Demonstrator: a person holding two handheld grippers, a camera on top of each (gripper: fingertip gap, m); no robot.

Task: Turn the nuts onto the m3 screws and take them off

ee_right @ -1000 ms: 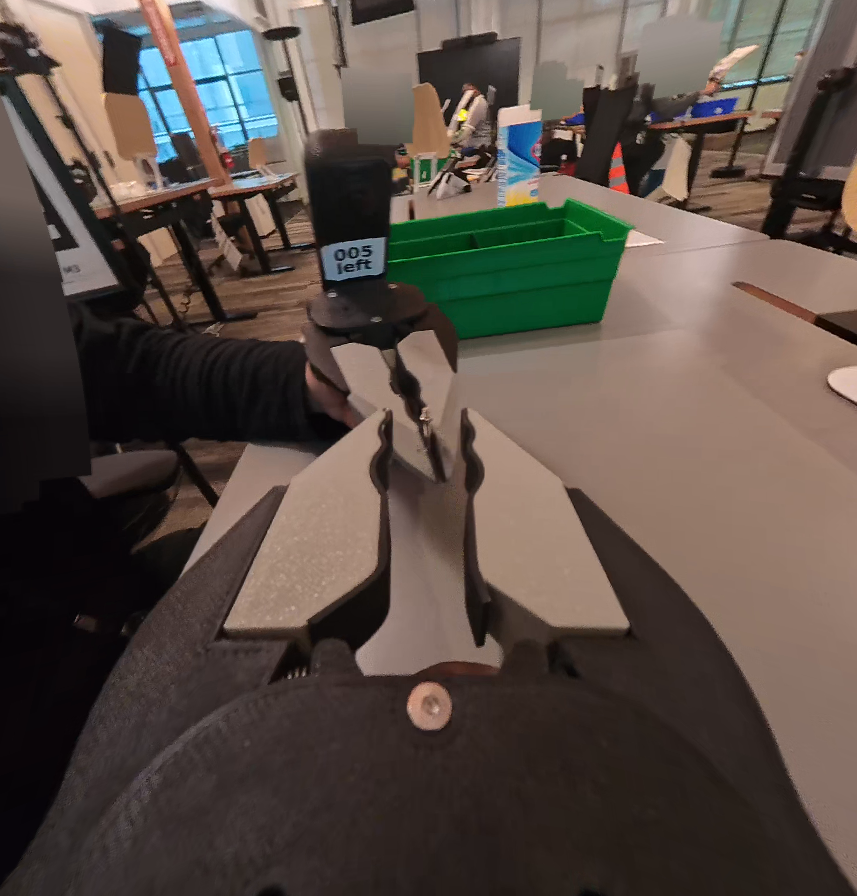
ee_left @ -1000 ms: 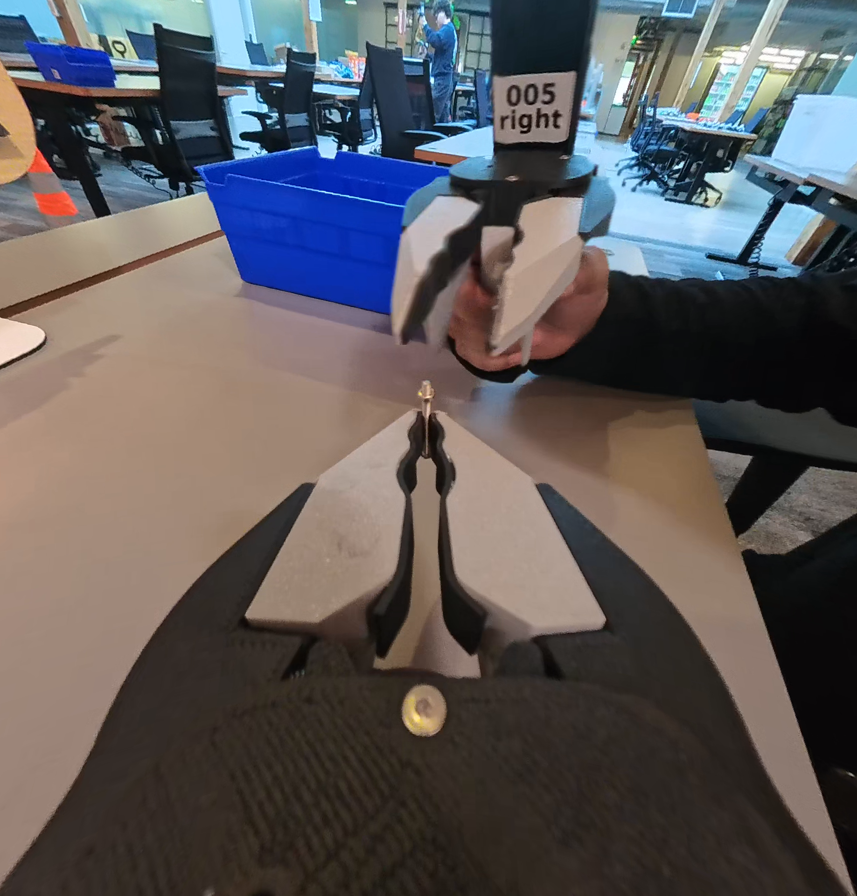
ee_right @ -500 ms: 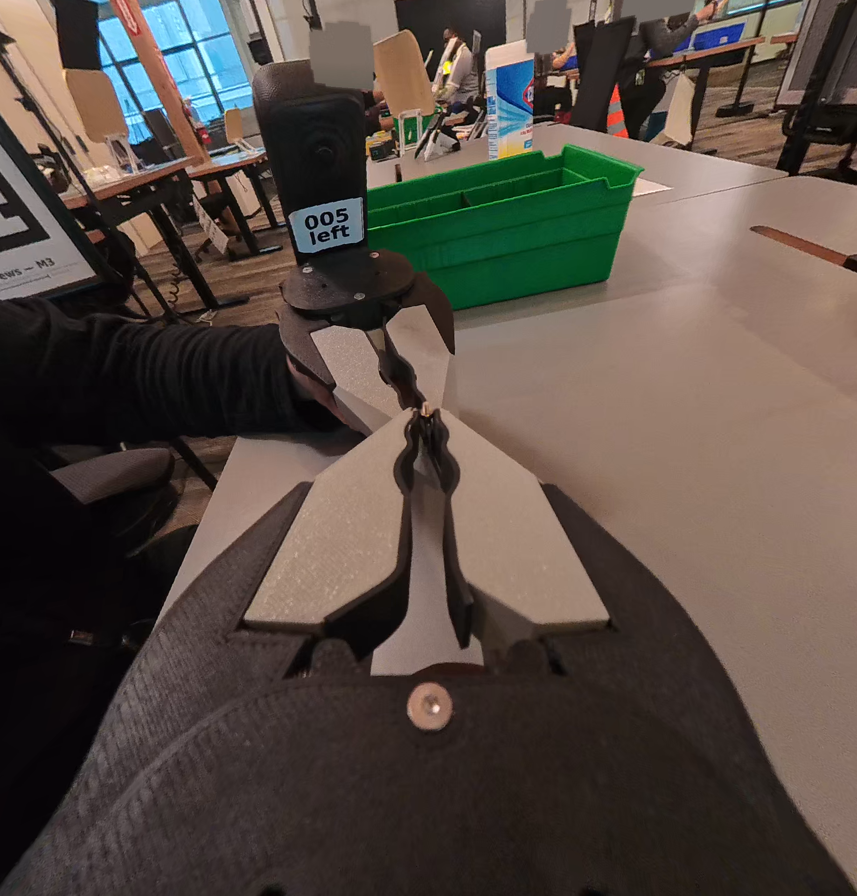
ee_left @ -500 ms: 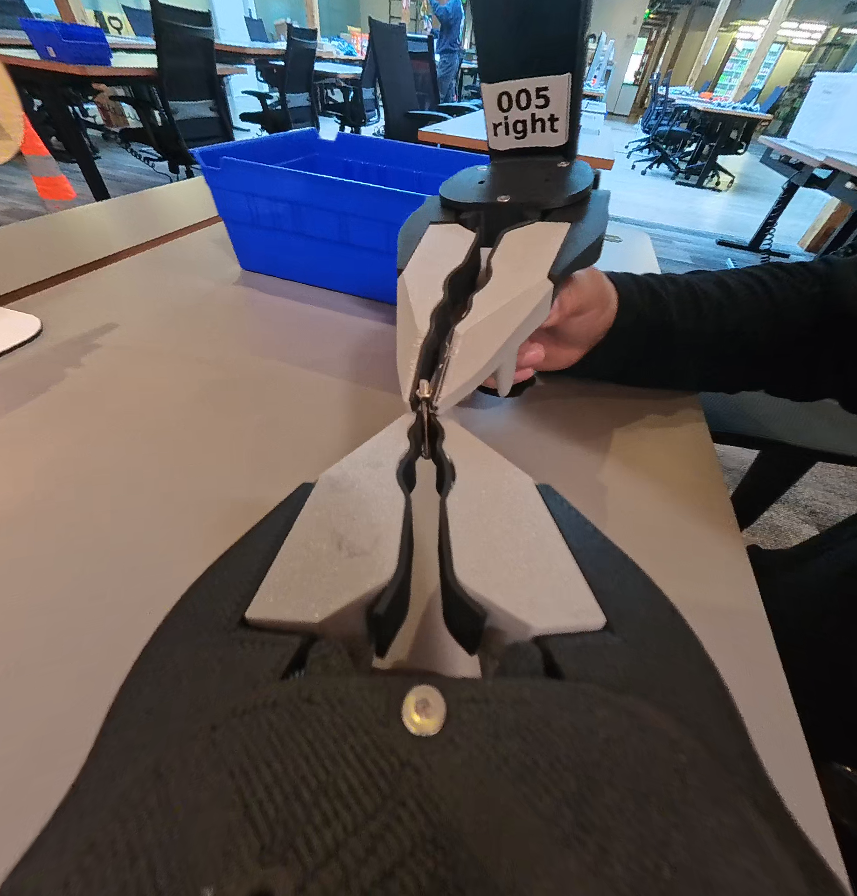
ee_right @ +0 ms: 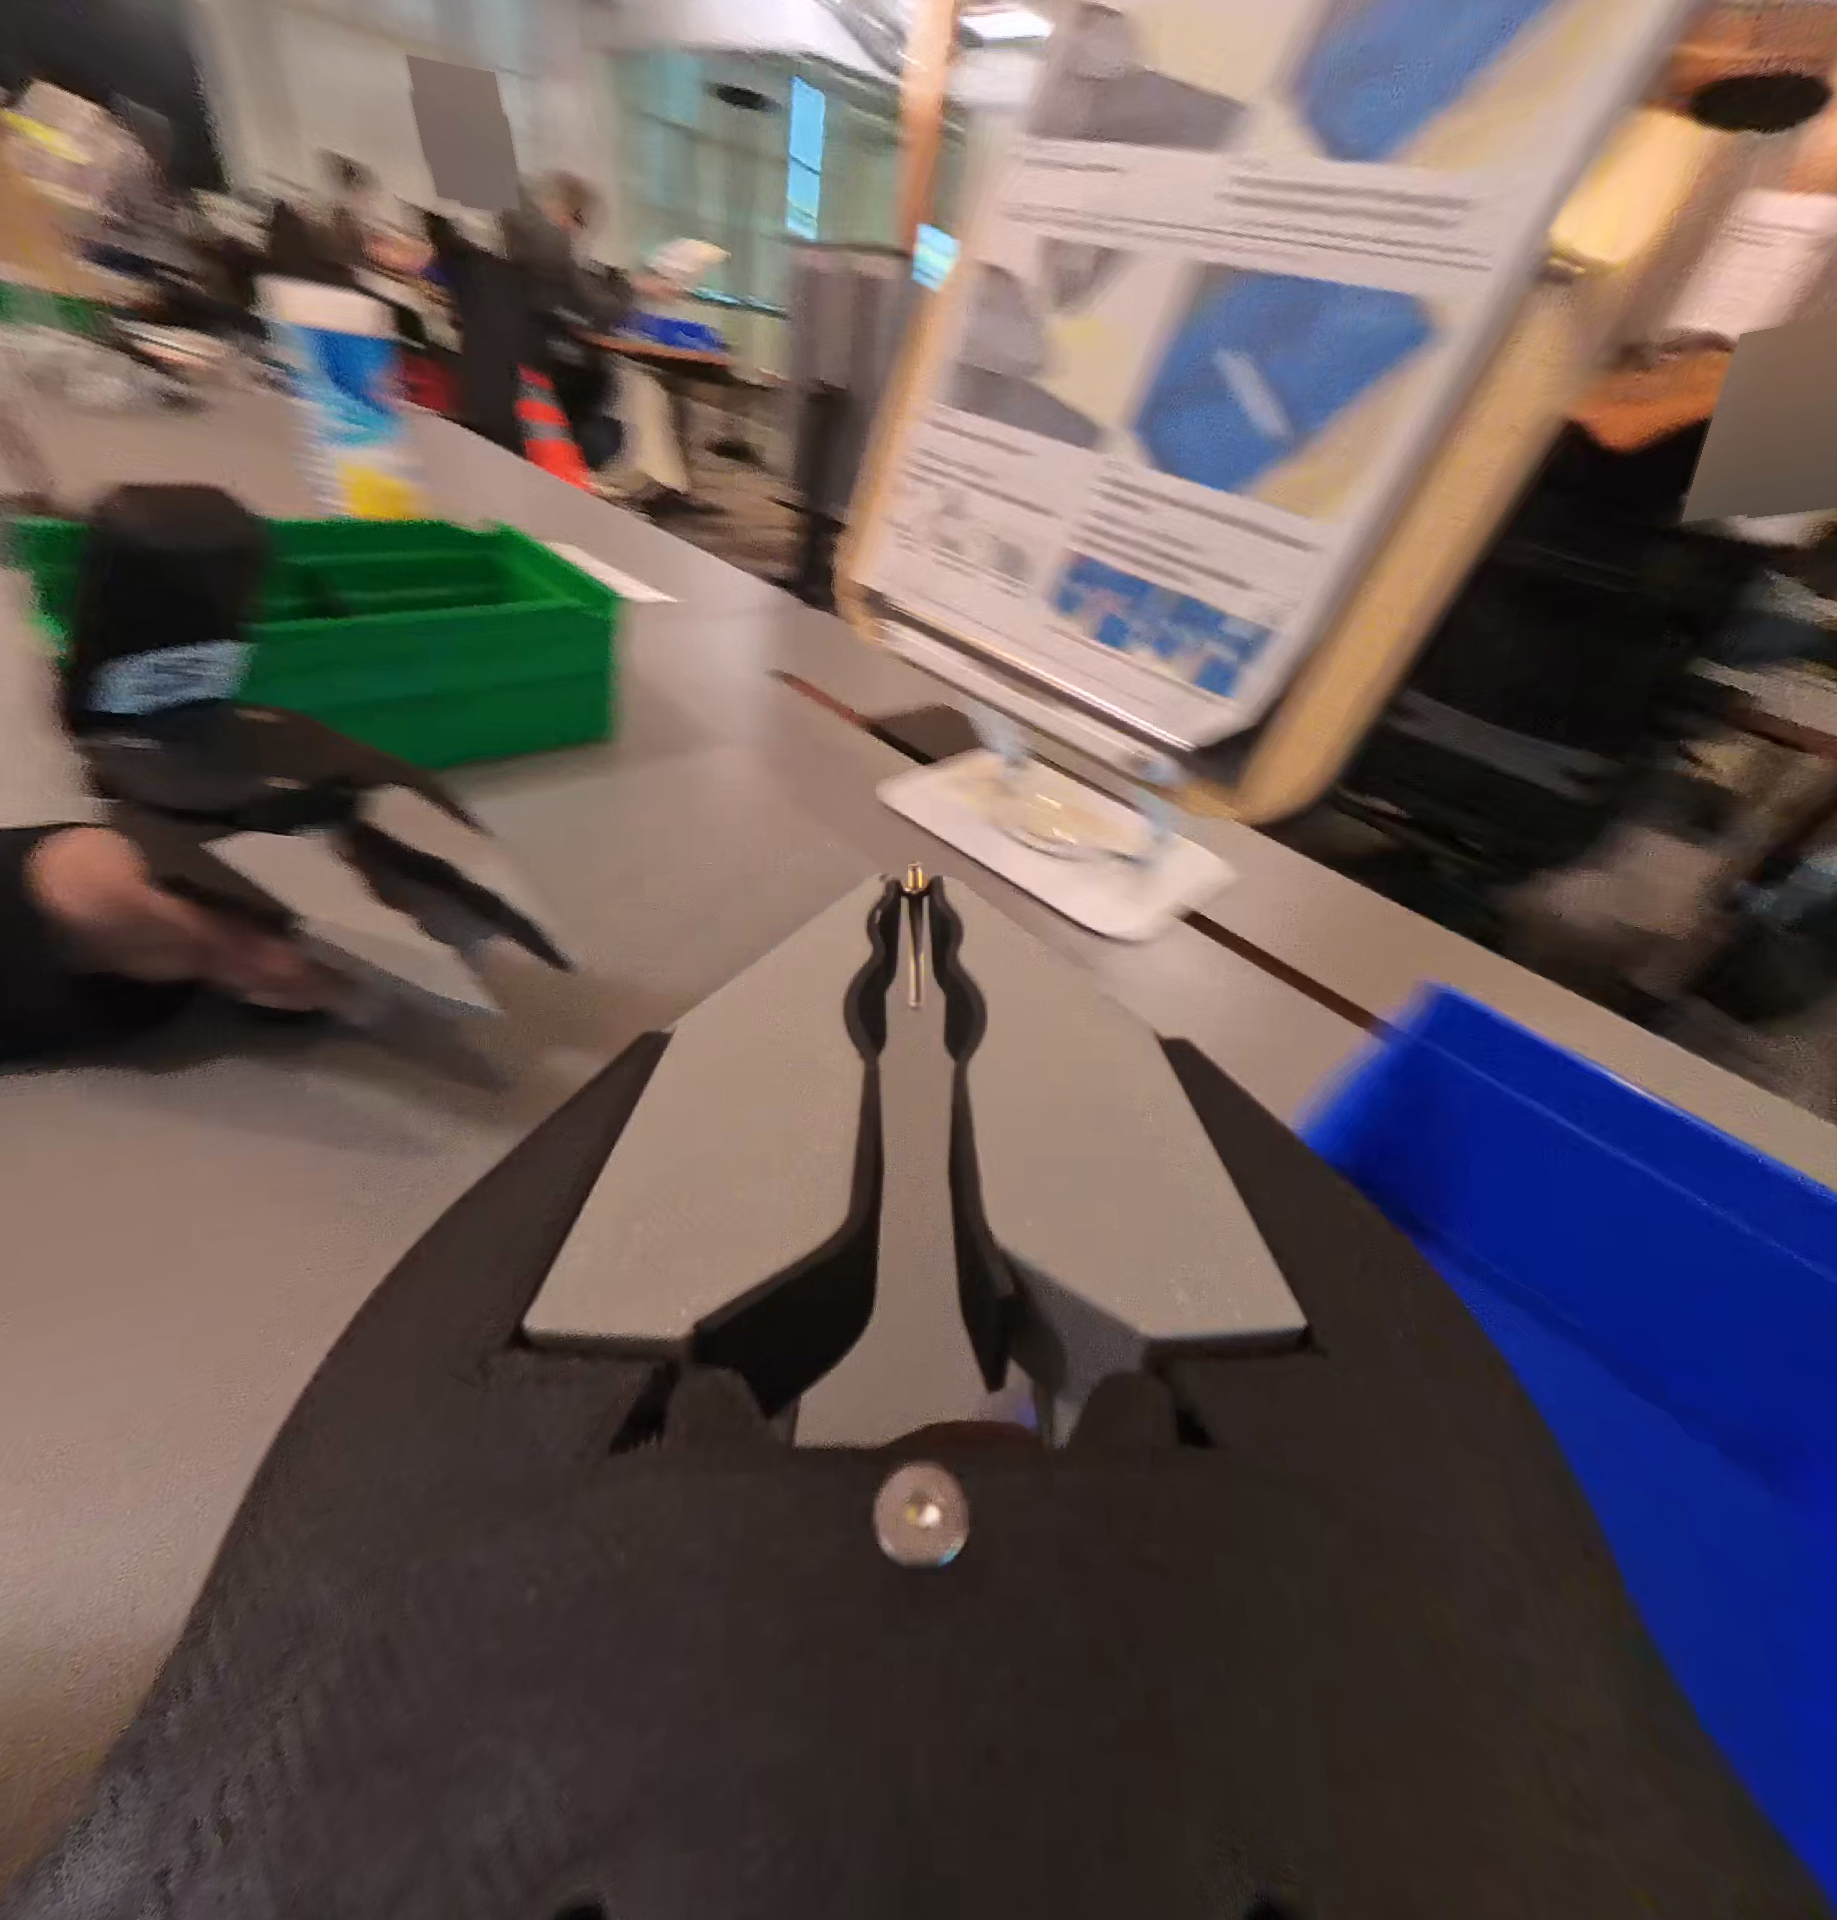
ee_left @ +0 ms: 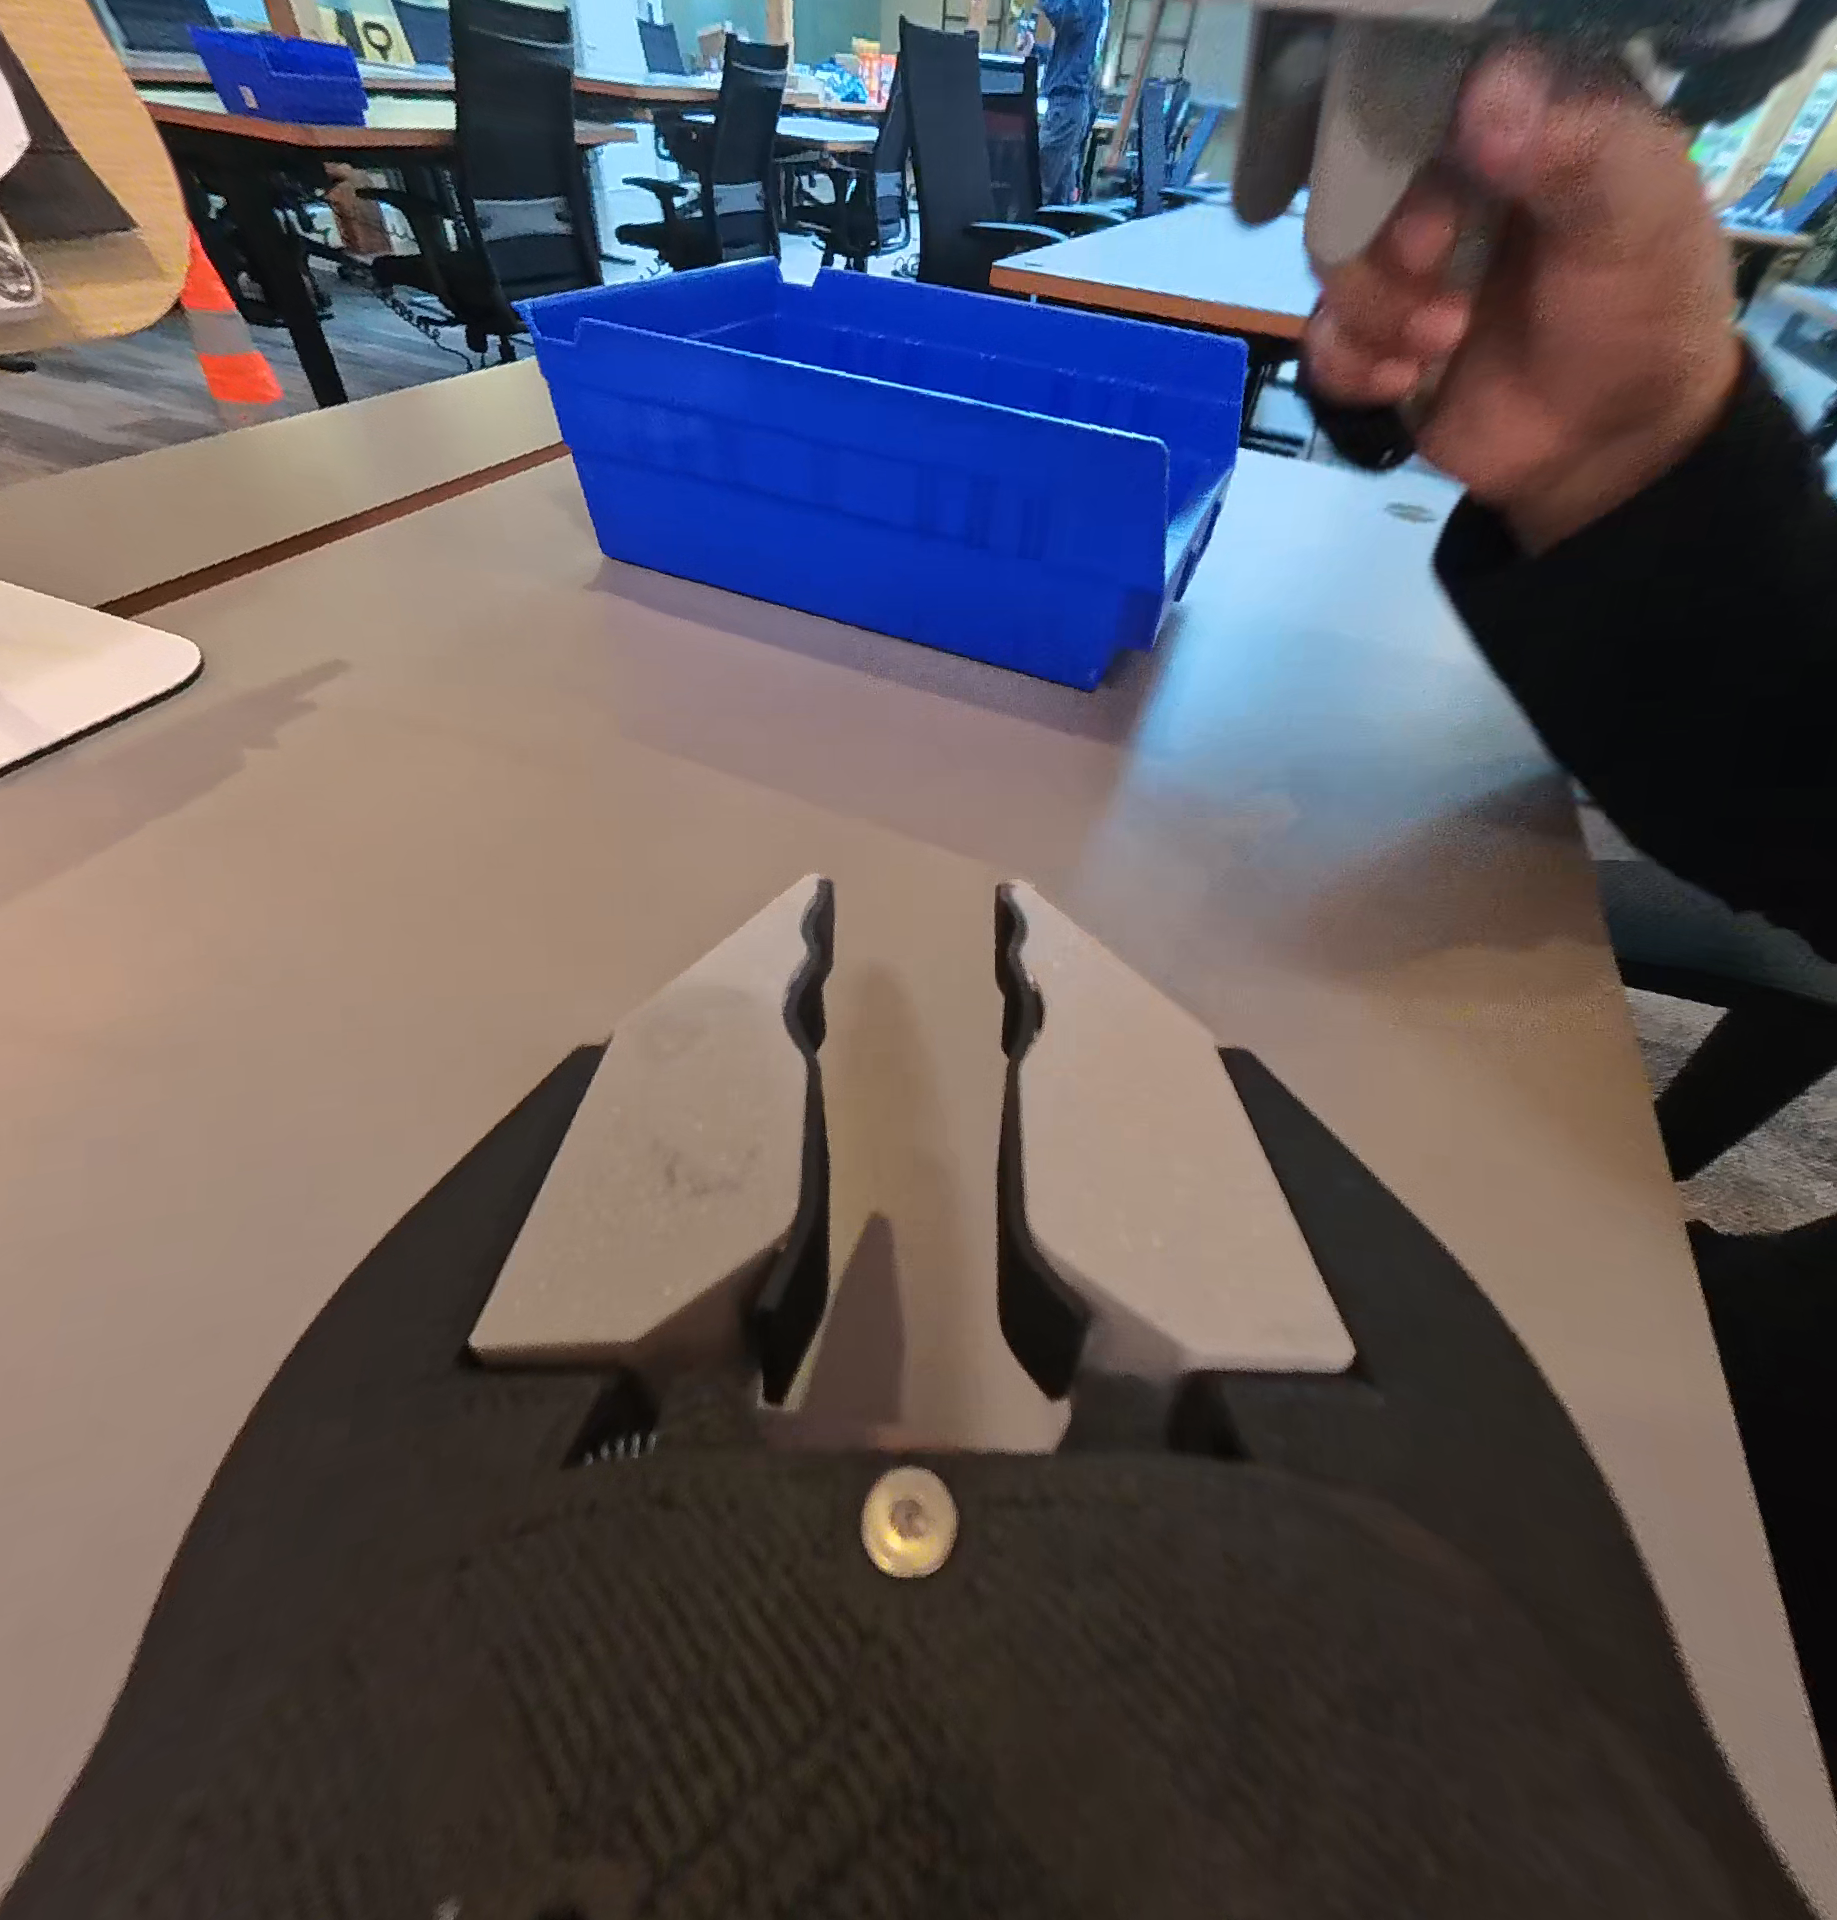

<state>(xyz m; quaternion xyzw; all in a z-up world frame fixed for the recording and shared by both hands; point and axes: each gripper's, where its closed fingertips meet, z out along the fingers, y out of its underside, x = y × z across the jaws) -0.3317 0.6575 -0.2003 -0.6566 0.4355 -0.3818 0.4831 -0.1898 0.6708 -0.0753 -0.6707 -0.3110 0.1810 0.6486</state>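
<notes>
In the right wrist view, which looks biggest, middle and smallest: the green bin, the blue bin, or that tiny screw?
As they look:
1. blue bin, though it sits nearest the camera and is cut off, so true size is unsure
2. green bin
3. screw, pinched in the right gripper

A thin silver m3 screw (ee_right: 914,956) sits pinched between the closed right gripper (ee_right: 915,891) tips. Its shaft runs back along the fingers, with a brassy end at the tips.

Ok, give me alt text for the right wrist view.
The right gripper is shut on a thin metal screw at its fingertips, above a grey table. A blue plastic bin sits at right, a green plastic bin farther left.
</notes>
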